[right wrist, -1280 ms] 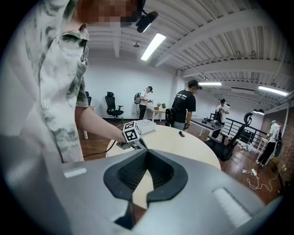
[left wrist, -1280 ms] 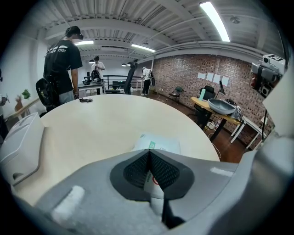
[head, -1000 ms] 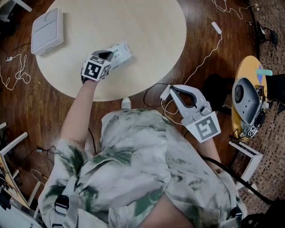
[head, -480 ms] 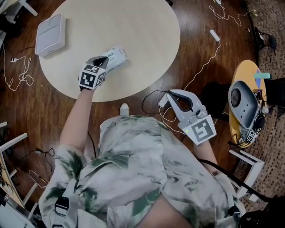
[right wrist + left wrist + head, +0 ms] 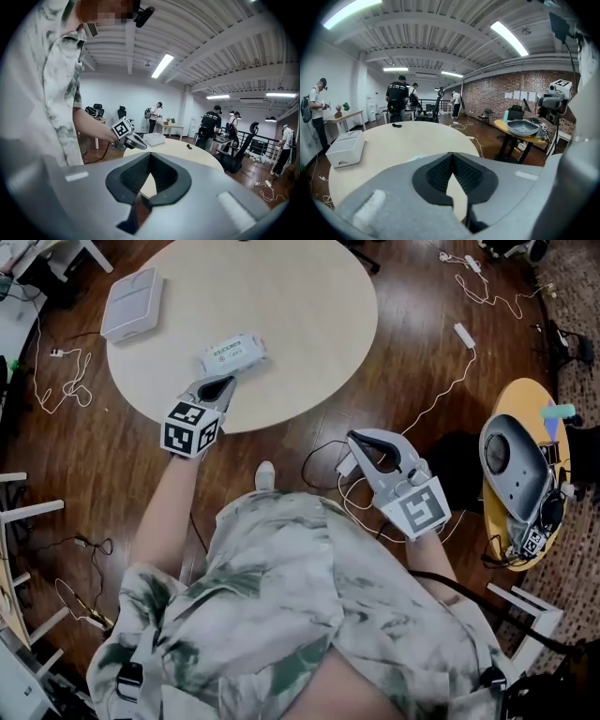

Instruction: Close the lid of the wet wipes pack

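Note:
The wet wipes pack lies flat on the round table, near its front edge, and its lid looks flat against the top. My left gripper sits just in front of the pack at the table's edge, apart from it, jaws shut and empty. In the left gripper view only a pale sliver of the pack shows above the shut left gripper. My right gripper hangs over the floor to the right of the table, shut and empty. The right gripper view shows the right gripper facing the left gripper.
A white box sits at the table's far left. Cables trail over the wooden floor. A yellow side table with a grey bowl stands to the right. Several people stand at the room's far end.
My left gripper has drawn back from the wipes pack toward the table's front edge, leaving the pack lying free. The right gripper has hardly moved.

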